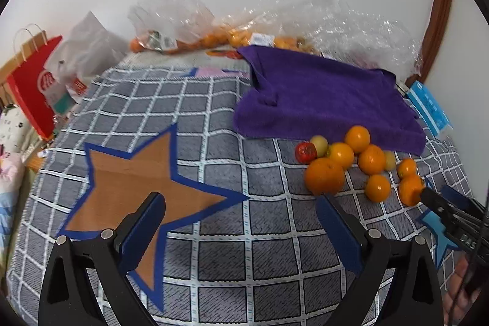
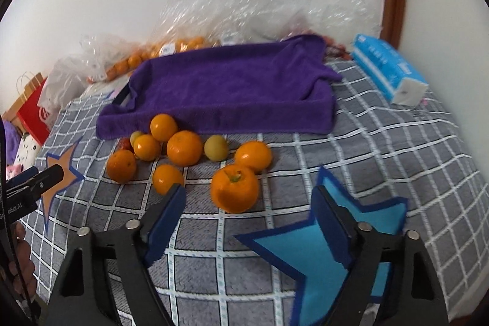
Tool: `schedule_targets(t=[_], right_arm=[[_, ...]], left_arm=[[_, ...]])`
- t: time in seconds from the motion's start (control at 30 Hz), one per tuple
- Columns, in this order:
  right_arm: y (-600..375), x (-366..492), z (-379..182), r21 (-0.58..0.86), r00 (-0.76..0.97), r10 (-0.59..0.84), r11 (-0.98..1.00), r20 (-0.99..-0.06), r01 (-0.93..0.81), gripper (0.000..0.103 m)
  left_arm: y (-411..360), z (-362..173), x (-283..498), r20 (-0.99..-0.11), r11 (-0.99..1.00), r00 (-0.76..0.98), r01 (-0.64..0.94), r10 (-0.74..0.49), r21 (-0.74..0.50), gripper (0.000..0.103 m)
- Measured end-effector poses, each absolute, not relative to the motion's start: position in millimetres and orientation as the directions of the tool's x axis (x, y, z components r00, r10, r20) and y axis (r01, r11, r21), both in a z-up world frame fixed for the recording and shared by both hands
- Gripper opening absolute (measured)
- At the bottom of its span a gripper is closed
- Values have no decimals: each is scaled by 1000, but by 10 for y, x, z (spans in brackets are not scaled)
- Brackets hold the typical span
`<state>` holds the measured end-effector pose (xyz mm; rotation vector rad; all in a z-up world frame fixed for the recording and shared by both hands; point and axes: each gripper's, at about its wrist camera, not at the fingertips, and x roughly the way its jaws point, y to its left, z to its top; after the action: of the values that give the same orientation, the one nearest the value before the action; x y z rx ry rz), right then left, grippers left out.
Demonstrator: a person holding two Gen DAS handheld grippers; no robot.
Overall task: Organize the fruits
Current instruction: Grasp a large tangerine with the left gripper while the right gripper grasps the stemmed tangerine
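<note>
Orange fruits (image 2: 183, 147) lie clustered on the checked cloth (image 2: 382, 142) just before a purple towel (image 2: 220, 87). Both grippers stand open and empty: the right gripper (image 2: 249, 197) nearest one stemmed orange (image 2: 234, 191), the left gripper (image 1: 241, 203) over a brown star (image 1: 137, 173).

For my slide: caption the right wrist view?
Open right gripper nears an orange by the purple towel.

Not much legible here. The right gripper (image 1: 440, 203) shows white letters "DAS" on its black body, cut off at the frame edge. The red paper bag (image 1: 33, 87) carries a white round logo, too blurred to read. Small print on the blue tissue pack (image 2: 385, 66) stays unreadable.
</note>
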<state>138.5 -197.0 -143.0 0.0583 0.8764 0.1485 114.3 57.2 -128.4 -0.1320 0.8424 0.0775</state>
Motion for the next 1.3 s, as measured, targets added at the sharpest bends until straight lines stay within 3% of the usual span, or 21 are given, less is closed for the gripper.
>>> schedule_targets(t=[0.1, 0.33, 0.43, 0.57, 0.67, 0.77, 0.83, 0.97, 1.3], right_arm=[[-1914, 1455, -1539, 109, 616, 159, 987, -772, -117, 77], [-1908, 1585, -1758, 143, 572, 186, 983, -799, -119, 60], [-1893, 1588, -1784, 128, 588, 175, 984, -790, -122, 59], [-1890, 1579, -1793, 113, 603, 171, 985, -779, -134, 59], [-1931, 1575, -1778, 123, 601, 184, 982, -778, -142, 55], [-1992, 1536, -1734, 122, 604, 192, 980, -773, -155, 53], [-2015, 1511, -1700, 113, 619, 183, 982, -763, -152, 53], [-2030, 1505, -1678, 105, 632, 182, 982, -753, -158, 53], [-1940, 1585, -1787, 70, 600, 145, 987, -786, -147, 53]], left_arm=[[521, -1345, 1197, -751, 992, 660, -94, -4, -88, 99], [265, -1465, 1353, -749, 994, 659, -14, -69, -105, 99], [193, -1508, 1438, -749, 992, 656, -4, -92, -126, 97], [103, -1571, 1550, -760, 993, 644, 3, -92, -118, 82], [49, -1609, 1616, -763, 991, 637, 16, -112, -132, 80], [-3, -1641, 1660, -768, 988, 625, 36, -140, -150, 69], [-33, -1660, 1681, -771, 990, 624, 31, -128, -140, 68], [-23, -1653, 1689, -762, 984, 627, 47, -163, -172, 41], [-33, -1683, 1676, -747, 983, 643, 48, -168, -180, 41]])
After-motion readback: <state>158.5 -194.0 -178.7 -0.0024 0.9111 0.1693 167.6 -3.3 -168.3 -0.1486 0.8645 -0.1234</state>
